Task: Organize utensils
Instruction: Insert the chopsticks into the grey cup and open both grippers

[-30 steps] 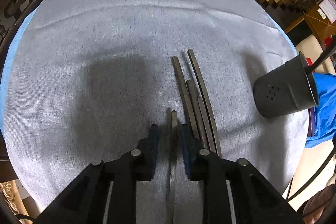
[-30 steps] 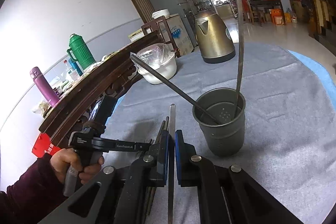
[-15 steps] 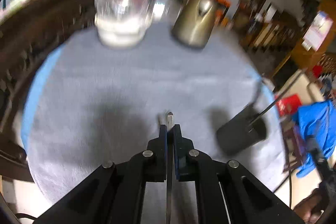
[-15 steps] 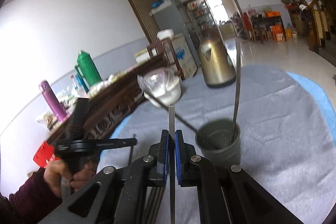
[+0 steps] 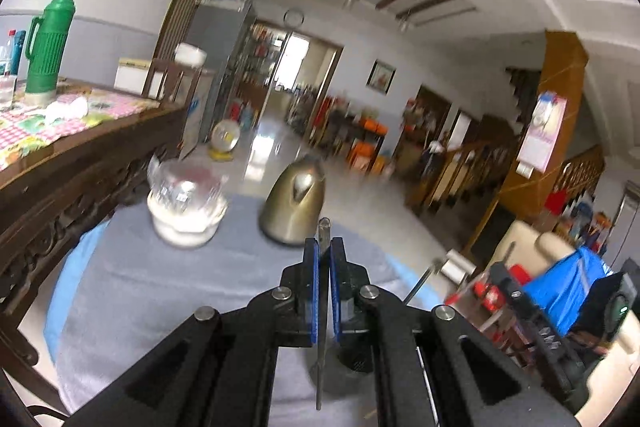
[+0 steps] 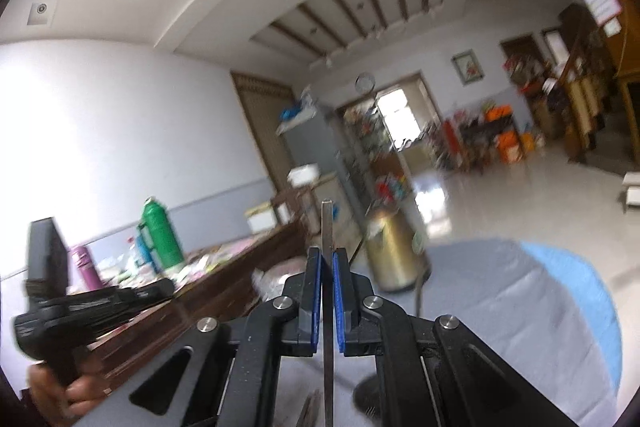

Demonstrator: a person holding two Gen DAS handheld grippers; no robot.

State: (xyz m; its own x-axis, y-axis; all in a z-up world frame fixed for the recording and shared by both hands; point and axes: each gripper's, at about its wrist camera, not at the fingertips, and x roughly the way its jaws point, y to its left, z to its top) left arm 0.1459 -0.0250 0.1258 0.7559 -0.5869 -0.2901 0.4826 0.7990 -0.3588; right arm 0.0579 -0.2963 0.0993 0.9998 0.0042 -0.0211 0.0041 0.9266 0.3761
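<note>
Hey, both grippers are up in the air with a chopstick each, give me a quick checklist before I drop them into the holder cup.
1. Left gripper shut on its chopstick: ok.
2. Right gripper shut on its chopstick: ok.
3. Chopsticks aligned along the fingers, not skewed: ok in both wrist views.
4. Holder cup in view: not ok, mostly hidden behind the left gripper; opening cannot be seen.
5. Room in the cup: cannot tell.
6. Kettle and bowl away from the grippers: ok, farther back on the table.

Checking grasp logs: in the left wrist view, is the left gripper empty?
No, the left gripper is shut on a metal utensil whose tip sticks out past the blue pads.
</note>
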